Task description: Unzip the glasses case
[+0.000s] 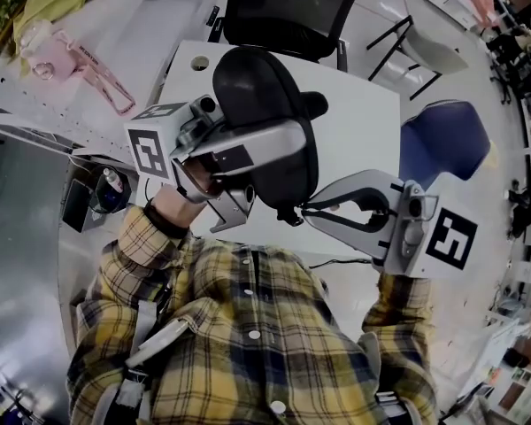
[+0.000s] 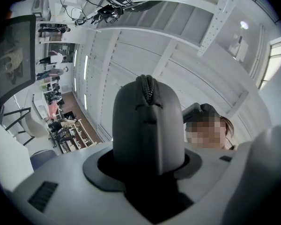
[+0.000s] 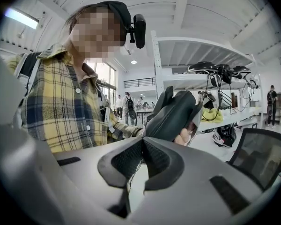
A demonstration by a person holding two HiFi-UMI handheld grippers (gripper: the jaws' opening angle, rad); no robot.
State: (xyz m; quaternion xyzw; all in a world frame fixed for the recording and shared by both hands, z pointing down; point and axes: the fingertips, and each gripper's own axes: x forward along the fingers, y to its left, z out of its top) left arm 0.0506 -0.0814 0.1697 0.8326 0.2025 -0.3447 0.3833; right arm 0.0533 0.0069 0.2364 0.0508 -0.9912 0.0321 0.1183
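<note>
Progress looks nil: my left fingers (image 1: pixel 257 144) clamp the glasses case (image 1: pixel 265 122), my right fingers (image 1: pixel 350 186) pinch its zipper pull (image 1: pixel 290 215); zip (image 2: pixel 147 86) unopened.

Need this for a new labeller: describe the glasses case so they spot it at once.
Find the white table ahead of the plaid-shirted person. Above it, the left gripper clamps the glasses case. It is a black, oval, zipped shell; the black chair beyond is mesh.

No readable text, no labels, brands or numbers
</note>
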